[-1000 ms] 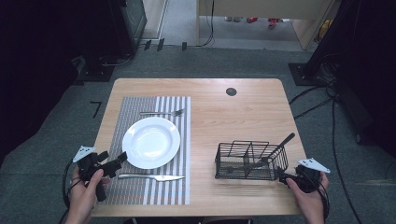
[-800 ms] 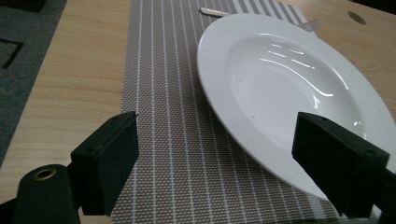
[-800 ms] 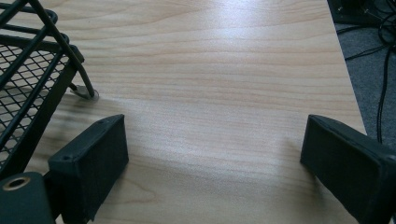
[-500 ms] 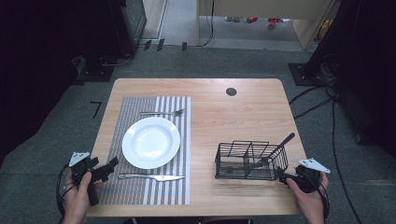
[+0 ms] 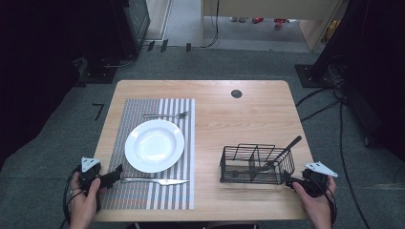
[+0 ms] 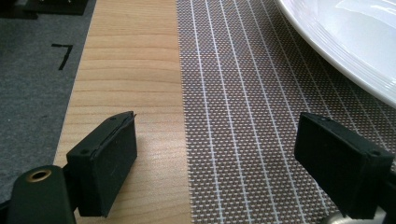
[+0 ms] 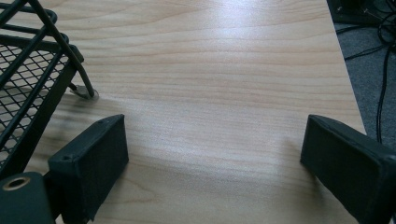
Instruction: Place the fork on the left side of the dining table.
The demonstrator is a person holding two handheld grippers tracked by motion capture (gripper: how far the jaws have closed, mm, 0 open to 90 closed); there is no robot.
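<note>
A white plate (image 5: 154,145) sits on a striped placemat (image 5: 143,195), with a fork (image 5: 167,115) behind it and a knife (image 5: 155,181) in front. My left gripper (image 5: 116,173) stands open at the mat's front left corner, just left of the knife's handle. In the left gripper view the gripper (image 6: 217,130) spans the mat's left edge (image 6: 233,93), and the plate (image 6: 355,42) lies at the upper right. My right gripper (image 5: 288,182) is open beside the front right corner of a black wire basket (image 5: 257,164). It (image 7: 215,128) hovers over bare wood, the basket (image 7: 28,70) to its left.
A long black utensil (image 5: 286,149) leans out of the basket toward the right. A dark round grommet (image 5: 236,93) sits near the table's far edge (image 5: 200,82). Cables (image 5: 344,124) lie on the floor to the right of the table.
My left gripper has drawn back a little toward the table's front edge, away from the plate. The right gripper has stayed where it was.
</note>
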